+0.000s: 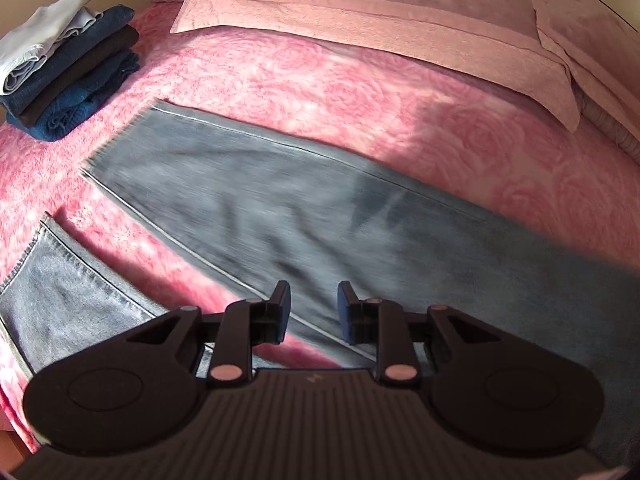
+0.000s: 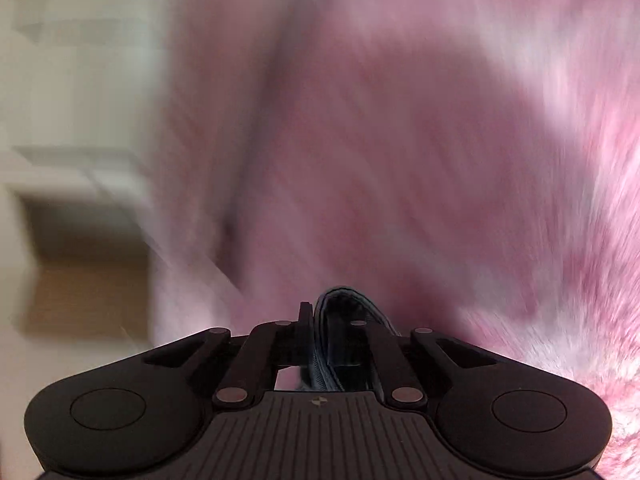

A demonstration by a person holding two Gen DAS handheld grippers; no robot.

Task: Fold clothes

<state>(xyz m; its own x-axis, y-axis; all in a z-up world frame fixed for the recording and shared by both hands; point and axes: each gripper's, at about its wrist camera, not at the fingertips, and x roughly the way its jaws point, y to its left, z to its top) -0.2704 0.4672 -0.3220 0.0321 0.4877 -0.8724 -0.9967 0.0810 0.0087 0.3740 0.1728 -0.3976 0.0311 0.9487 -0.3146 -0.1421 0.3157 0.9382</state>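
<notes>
Grey-blue denim jeans (image 1: 256, 200) lie spread on a pink fleece bedspread (image 1: 320, 80), one leg running from the left centre of the left wrist view down to its lower right, the other leg's hem showing at the lower left. A stack of folded clothes (image 1: 68, 68) sits at the upper left, and pale pink pillows (image 1: 360, 12) fill the top.

The step in hand appears to be folding one part of the jeans over another. To do it well, the held edge should probably be carried across flat and taut, with seams lined up, before letting go, while the free tongs pin or smooth the cloth.

The left gripper (image 1: 314, 308) hovers low above the leg's pale seam, its jaws apart by a moderate gap and holding nothing.

The right gripper (image 2: 332, 320), bottom centre of its heavily blurred view, is clamped on a thick fold of dark denim (image 2: 344, 308), seemingly part of the jeans.
</notes>
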